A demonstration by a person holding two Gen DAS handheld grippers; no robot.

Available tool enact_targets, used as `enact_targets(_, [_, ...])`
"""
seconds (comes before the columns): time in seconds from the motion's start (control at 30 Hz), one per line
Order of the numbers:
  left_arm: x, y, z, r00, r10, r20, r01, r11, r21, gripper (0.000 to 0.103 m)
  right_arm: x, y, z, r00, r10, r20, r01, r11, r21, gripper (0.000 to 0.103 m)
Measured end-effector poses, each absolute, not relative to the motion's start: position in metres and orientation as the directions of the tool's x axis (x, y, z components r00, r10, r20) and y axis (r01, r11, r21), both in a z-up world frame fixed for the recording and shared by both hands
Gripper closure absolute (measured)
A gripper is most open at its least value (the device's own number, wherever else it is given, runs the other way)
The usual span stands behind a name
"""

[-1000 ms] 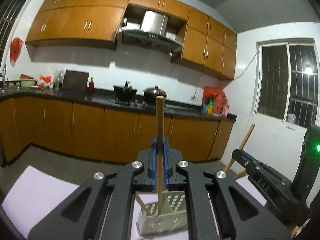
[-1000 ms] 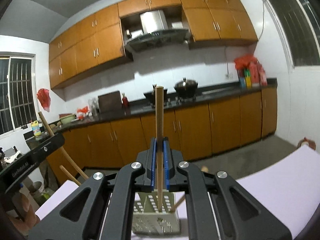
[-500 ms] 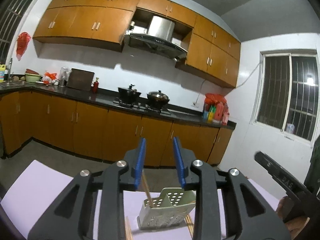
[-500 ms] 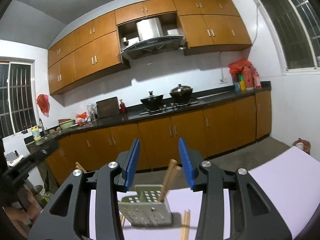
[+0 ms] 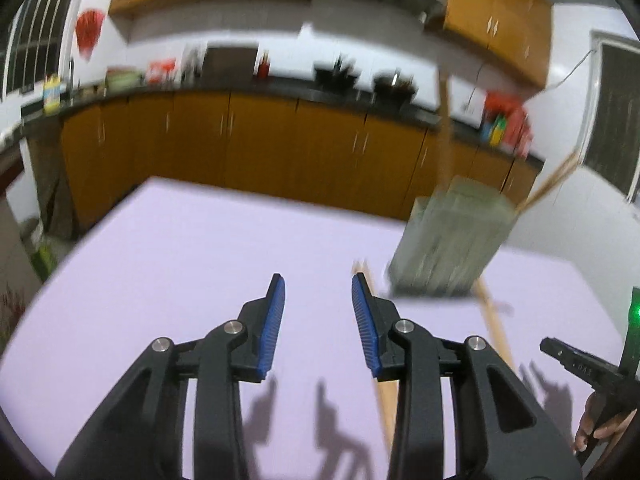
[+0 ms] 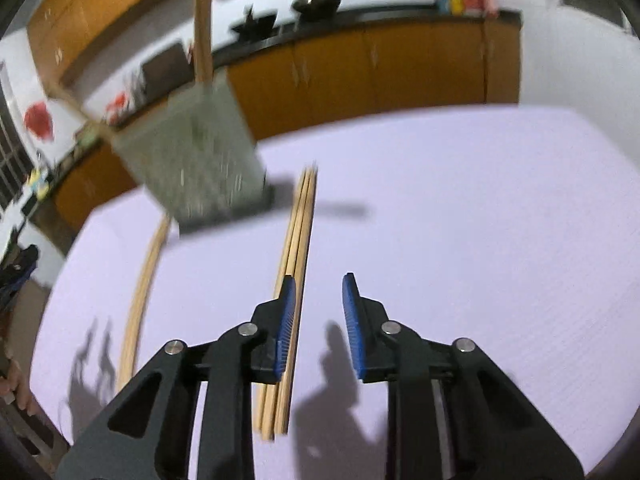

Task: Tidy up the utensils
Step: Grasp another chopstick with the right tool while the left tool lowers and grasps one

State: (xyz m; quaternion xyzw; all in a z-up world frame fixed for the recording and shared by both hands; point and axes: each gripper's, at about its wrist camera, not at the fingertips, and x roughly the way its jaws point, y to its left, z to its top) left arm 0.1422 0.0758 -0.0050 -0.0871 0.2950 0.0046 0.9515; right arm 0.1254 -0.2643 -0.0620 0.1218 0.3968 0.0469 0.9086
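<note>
Two wooden chopsticks (image 6: pixel 202 20) stand in the pale green perforated plastic holder (image 6: pixel 192 160) on the lilac table (image 6: pixel 460 220) (frames blurred); several more (image 6: pixel 298 248) lie flat, so sorting looks unfinished. Left gripper (image 5: pixel 318 324) empty, jaws opening; right gripper (image 6: pixel 316 320) empty, jaws closing beside the loose bundle.

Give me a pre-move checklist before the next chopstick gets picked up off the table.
1. Left gripper empty: ok, nothing between its opening jaws.
2. Right gripper empty: ok, jaws closing on nothing; the chopstick bundle lies beside its left finger.
3. Chopsticks left to pick: ok, the bundle plus a single chopstick on the purple table.
4. Utensil holder upright: ok, though blurred.
5. Holder has room: cannot tell, its top is blurred; at least one stick stands in it.
</note>
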Motion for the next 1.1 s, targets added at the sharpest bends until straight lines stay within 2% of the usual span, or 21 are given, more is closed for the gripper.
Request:
enact_targets(0.13, [0.142,0.076,-0.037,0.766,-0.051,-0.641,-0.069,0.985,-0.161,0.068,0.129,-0.248,-0.081,0.634,0.194,-0.748,-0.020,0.972,0.235,0.080])
enact_targets(0.3, [0.139,0.066,-0.053,0.735,-0.077,-0.674,-0.031,0.989,-0.148,0.068,0.134,-0.234,-0.088,0.617,0.183,-0.765,-0.041,0.979,0.201,0.083])
enact_targets(0.4, [0.145,0.053,-0.056,0.720,-0.101,-0.687,0.001,0.990,-0.144,0.068,0.133,-0.231,-0.092,0.627,0.120,-0.770,-0.044,0.992,0.119,0.095])
enact_targets(0.5, [0.150,0.042,-0.061,0.698,-0.139,-0.703,0.041,0.987,-0.154,0.078,0.132,-0.246,-0.090,0.642,0.058,-0.765,0.025,0.995,0.096,0.096])
enact_targets(0.6, [0.153,0.032,-0.067,0.677,-0.171,-0.716,0.080,0.984,-0.159,0.082,0.132,-0.262,-0.091,0.648,0.026,-0.761,0.081,0.991,0.103,0.096])
enact_targets(0.8, [0.157,0.015,-0.077,0.640,-0.188,-0.745,0.125,0.982,-0.140,0.085,0.131,-0.265,-0.093,0.649,0.027,-0.761,0.078,0.992,0.102,0.095])
enact_targets(1.1, [0.164,0.003,-0.086,0.612,-0.147,-0.777,0.132,0.988,-0.083,0.087,0.130,-0.265,-0.094,0.649,0.027,-0.761,0.079,0.992,0.102,0.095])
